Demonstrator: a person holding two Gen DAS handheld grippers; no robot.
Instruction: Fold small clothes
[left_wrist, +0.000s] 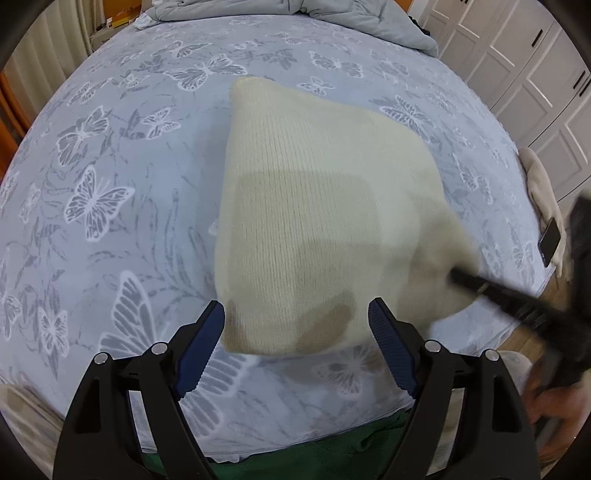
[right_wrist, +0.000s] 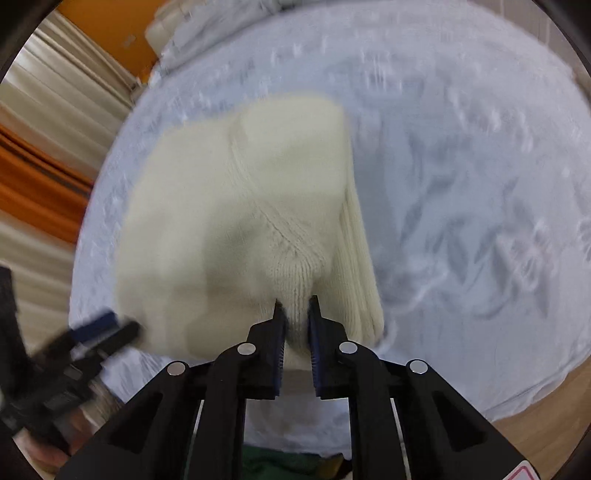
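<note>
My right tongs (right_wrist: 294, 314) are pinching a bunched fold of the cream knit garment (left_wrist: 314, 221) at its near right edge, lifting it off the bed (left_wrist: 110, 184). Left tongs (left_wrist: 297, 325) spread, empty, hovering at its near left corner. Knit looks soft, light, floppy, stretchy: I'd grab that left corner, thick ribbed edge grips best

The knit garment (left_wrist: 314, 206) is cream, with fine vertical ribbing. It lies on a pale blue-grey bedsheet (left_wrist: 110, 177) printed with white and grey butterflies and leafy sprigs. The left gripper (left_wrist: 297, 325) is black with dark blue ridged pads, and the right gripper (right_wrist: 295, 306) has the same colours. A plain grey-blue duvet (left_wrist: 369, 18) is at the far edge; the wardrobe doors (left_wrist: 535, 74) are white with black handles.
</note>
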